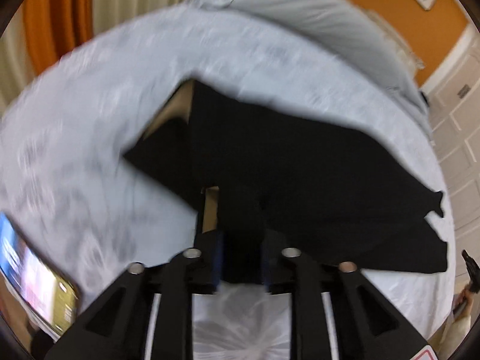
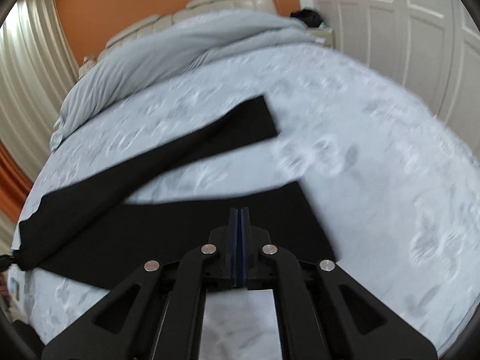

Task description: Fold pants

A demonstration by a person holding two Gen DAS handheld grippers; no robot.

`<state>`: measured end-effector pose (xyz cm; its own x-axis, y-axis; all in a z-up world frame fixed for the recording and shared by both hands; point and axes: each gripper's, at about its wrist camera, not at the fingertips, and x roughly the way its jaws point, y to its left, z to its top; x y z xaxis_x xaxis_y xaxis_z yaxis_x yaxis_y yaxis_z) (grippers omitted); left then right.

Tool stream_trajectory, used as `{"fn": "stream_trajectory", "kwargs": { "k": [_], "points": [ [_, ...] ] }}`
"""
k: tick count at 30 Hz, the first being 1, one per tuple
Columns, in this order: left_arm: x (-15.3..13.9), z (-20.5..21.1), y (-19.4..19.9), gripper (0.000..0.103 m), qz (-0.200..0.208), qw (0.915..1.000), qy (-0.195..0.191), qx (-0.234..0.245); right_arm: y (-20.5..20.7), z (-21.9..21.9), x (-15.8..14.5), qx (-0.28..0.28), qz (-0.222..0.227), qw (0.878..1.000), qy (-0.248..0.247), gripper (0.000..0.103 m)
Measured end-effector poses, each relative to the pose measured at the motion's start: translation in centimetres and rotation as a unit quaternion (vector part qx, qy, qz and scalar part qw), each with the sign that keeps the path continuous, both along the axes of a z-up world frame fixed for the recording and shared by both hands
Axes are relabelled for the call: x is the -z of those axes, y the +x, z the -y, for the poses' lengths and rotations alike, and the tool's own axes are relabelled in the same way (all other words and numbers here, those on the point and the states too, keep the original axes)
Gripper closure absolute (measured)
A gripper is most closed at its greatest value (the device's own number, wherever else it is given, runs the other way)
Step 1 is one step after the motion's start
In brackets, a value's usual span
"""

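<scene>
Black pants lie spread on a pale patterned bed sheet. In the left wrist view the waist end with tan lining shows at the upper left, and my left gripper is shut on a bunch of the black fabric at its near edge. In the right wrist view the pants show two legs splayed apart. My right gripper is shut on the near leg's far edge, close to its hem. Both views are blurred.
A bunched grey duvet lies at the head of the bed by a padded headboard. A phone with a lit screen lies at the left bed edge. White closet doors stand to the right, curtains to the left.
</scene>
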<state>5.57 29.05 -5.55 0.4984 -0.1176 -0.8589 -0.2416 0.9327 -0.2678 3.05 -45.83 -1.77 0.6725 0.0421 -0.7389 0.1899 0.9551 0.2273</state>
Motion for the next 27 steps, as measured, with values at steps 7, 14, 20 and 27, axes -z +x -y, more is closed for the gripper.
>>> {"fn": "stream_trajectory", "kwargs": {
  "k": [7,14,20,27],
  "points": [
    [-1.8,0.0,-1.8,0.029,0.042,0.9893,-0.092,-0.105,3.6,-5.3,-0.3,-0.023,0.000,0.999,0.026,0.005],
    [1.7,-0.6,-2.7,0.029,-0.041,0.9528,-0.239,-0.183,13.5,-5.3,0.9,0.024,-0.013,0.997,0.069,0.005],
    [4.3,0.2,0.1,0.042,-0.069,0.9275,-0.308,-0.200,20.6,-1.8,4.8,0.122,-0.037,0.985,0.120,0.005],
    [4.4,-1.2,2.6,0.092,-0.066,0.9298,-0.312,-0.184,23.6,-1.1,7.0,0.117,-0.028,0.984,0.131,0.100]
  ]
}}
